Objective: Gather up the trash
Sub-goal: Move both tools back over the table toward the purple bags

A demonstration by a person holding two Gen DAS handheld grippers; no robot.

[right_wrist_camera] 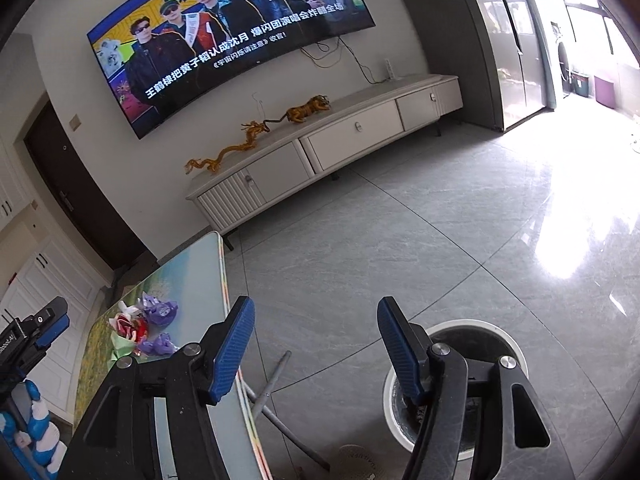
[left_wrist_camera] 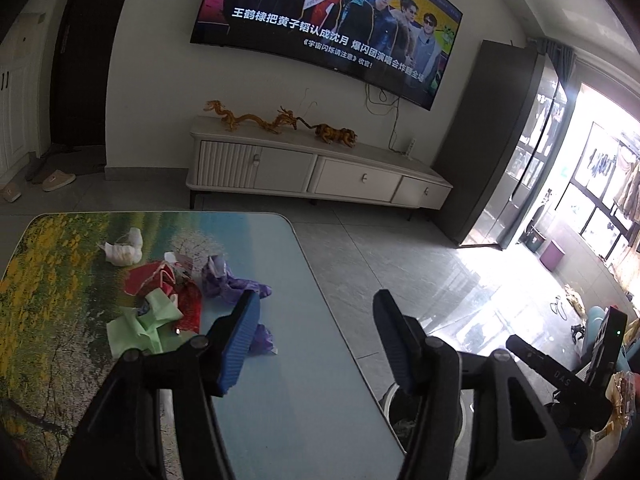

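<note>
Trash, a loose heap of crumpled red, green and purple wrappers (left_wrist_camera: 180, 300) with a white tissue wad (left_wrist_camera: 122, 250), lies on the landscape-printed table (left_wrist_camera: 304, 380). Both the left gripper (left_wrist_camera: 316, 344) and right gripper (right_wrist_camera: 316, 344) stand empty, jaws parted, tilted downward. The round grey bin (right_wrist_camera: 472, 328) sits on the floor beside the table, under the right gripper. Next, probably, comes reaching back for another wrapper.

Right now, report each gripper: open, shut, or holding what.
Left gripper: open, holding nothing.
Right gripper: open, holding nothing.
</note>
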